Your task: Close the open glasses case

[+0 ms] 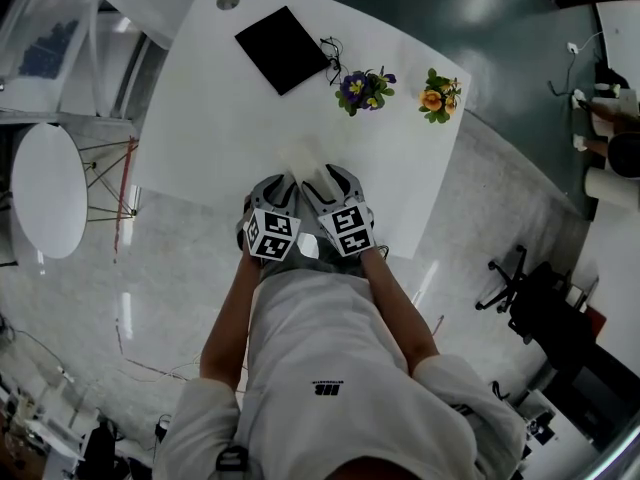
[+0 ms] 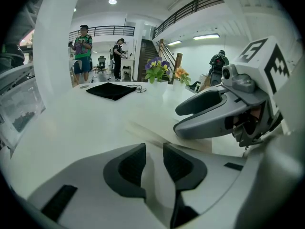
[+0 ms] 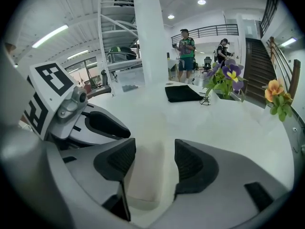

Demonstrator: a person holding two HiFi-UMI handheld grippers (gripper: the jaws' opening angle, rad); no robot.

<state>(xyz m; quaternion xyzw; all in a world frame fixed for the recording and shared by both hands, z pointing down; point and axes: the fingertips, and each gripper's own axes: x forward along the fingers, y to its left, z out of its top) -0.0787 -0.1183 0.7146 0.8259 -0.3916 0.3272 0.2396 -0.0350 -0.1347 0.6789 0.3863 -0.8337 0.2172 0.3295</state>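
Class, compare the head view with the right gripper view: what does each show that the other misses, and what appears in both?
Only the head view: the person's white shirt, a round white side table and a black office chair on the floor.
Only the right gripper view: two people standing far behind, a white pillar and a staircase.
Both: the white table, black mat, purple flowers, orange flowers, the pale glasses case and the left claw.
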